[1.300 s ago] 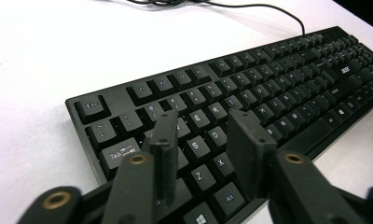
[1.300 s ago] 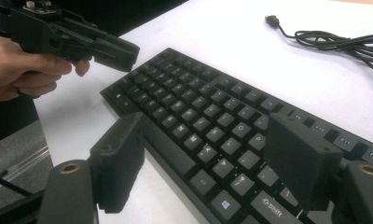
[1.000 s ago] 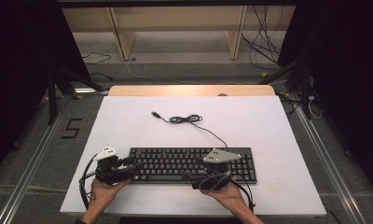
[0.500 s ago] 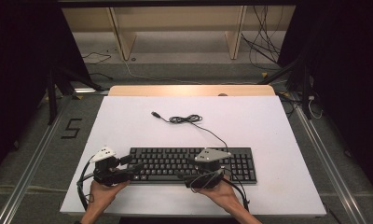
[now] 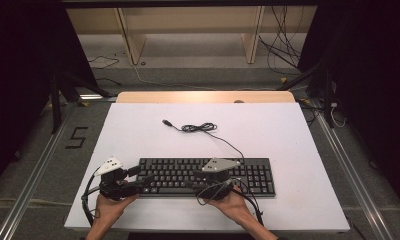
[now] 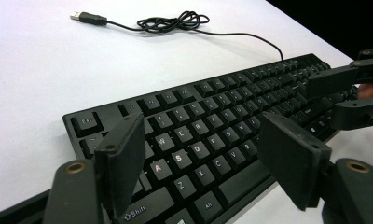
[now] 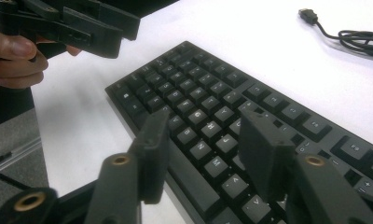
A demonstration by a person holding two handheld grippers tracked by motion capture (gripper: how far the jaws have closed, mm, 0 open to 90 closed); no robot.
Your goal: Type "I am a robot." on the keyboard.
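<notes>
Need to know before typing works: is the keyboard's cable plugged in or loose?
Loose: the USB plug lies bare on the table, cable coiled behind the keyboard.

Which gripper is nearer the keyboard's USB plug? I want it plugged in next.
Right gripper, slightly: over the keyboard's middle, below the USB plug. Left gripper sits at the keyboard's left end, farther off.

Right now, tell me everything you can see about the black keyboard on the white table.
The black full-size plastic keyboard lies flat near the front edge of the white table, long side toward the person. It has dark keys with white legends and a number pad at its right end. Its thin black cable runs from the back edge, bunches into a loose coil and ends in an unplugged USB plug. The open left gripper and right gripper hover over its keys, gripping nothing.
</notes>
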